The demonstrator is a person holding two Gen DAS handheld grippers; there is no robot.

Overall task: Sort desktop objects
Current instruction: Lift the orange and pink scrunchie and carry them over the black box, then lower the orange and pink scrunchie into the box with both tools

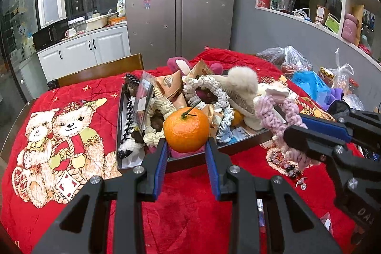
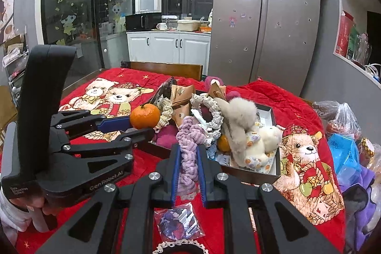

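My left gripper (image 1: 186, 146) is shut on an orange tangerine (image 1: 186, 129) with a stem, held above the near edge of a dark tray (image 1: 190, 160). The tangerine also shows in the right wrist view (image 2: 144, 116). My right gripper (image 2: 188, 149) is shut on a pale purple knitted scrunchie (image 2: 189, 134), held just in front of the tray (image 2: 273, 111). The scrunchie also shows in the left wrist view (image 1: 276, 117). The tray holds cream scrunchies (image 1: 204, 89), a fluffy beige hair piece (image 2: 240, 115), a white plush toy (image 2: 262, 142), snack packets (image 1: 170, 84) and a second tangerine (image 2: 223, 143).
A red blanket with teddy bears (image 1: 66, 130) covers the table. Plastic bags and jars (image 1: 307, 77) crowd the right side. A packaged round badge (image 2: 178, 223) and a lace-trimmed item (image 2: 178, 248) lie near my right gripper. Loose beads (image 1: 285, 165) lie on the blanket. A wooden chair back (image 1: 102, 70) stands behind the table.
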